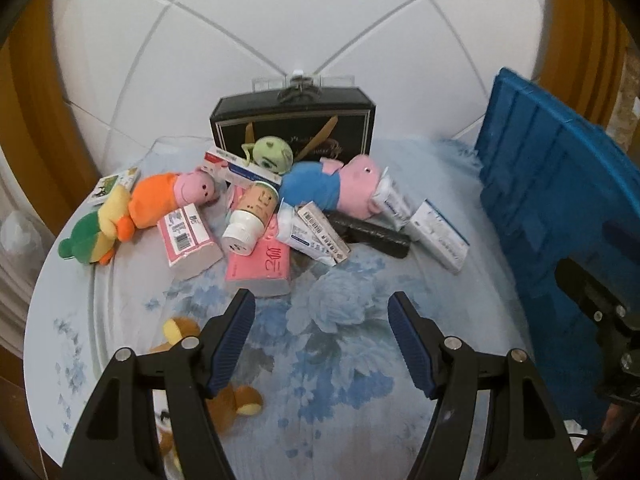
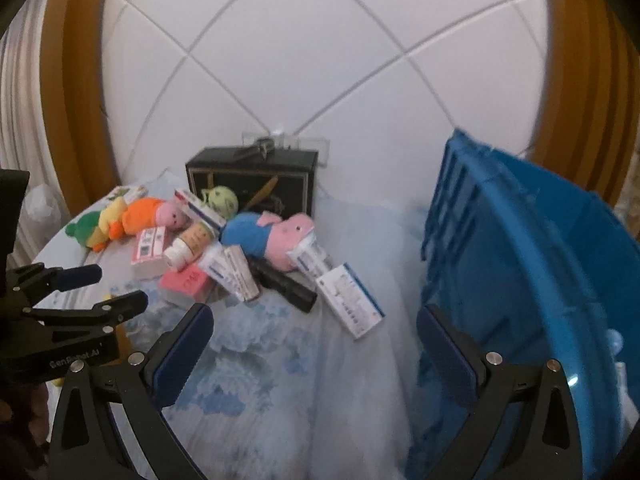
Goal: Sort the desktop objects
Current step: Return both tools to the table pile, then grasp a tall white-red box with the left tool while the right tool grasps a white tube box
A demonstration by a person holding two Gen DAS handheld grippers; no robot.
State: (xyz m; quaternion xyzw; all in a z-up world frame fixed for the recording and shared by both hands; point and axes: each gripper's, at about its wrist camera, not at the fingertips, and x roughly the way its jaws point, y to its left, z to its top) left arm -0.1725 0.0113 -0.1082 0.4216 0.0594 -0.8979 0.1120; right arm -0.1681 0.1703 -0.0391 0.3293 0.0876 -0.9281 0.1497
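- The left wrist view alone shows a brown plush toy [image 1: 236,400] lying at the near edge of the worktop [image 1: 340,420], partly hidden under the left tool [image 1: 322,312], whose jaws stand apart with nothing between them.
- The right wrist view alone looks into the blue bin [image 2: 540,272] at the worktop's right edge; what lies inside is too blurred to tell. The same view shows the left tool from the side at its left border, open and hanging over the worktop's left part.
- The right tool [image 2: 316,322] is open too, empty, with its right finger just beside the bin wall.
- The things to sort lie heaped at the back of the worktop, in front of a black box [image 1: 294,124] that stands against the tiled wall [image 1: 280,20].
- In the heap: a pig plush in blue [image 1: 320,188] lying across a black bar [image 1: 372,232], a pig plush in orange [image 1: 168,196], a green and yellow plush [image 1: 92,236] nearest the left edge, a green ball toy [image 1: 272,154], a white-capped bottle [image 1: 250,220] lying on a pink pack [image 1: 260,264], a second pink-labelled pack [image 1: 188,240], and several white medicine boxes [image 1: 438,236].
- One white box [image 2: 350,300] lies apart, towards the bin.
- The middle and near parts of the floral cloth, between the heap and both tools, lie open; the bin closes off the right side.
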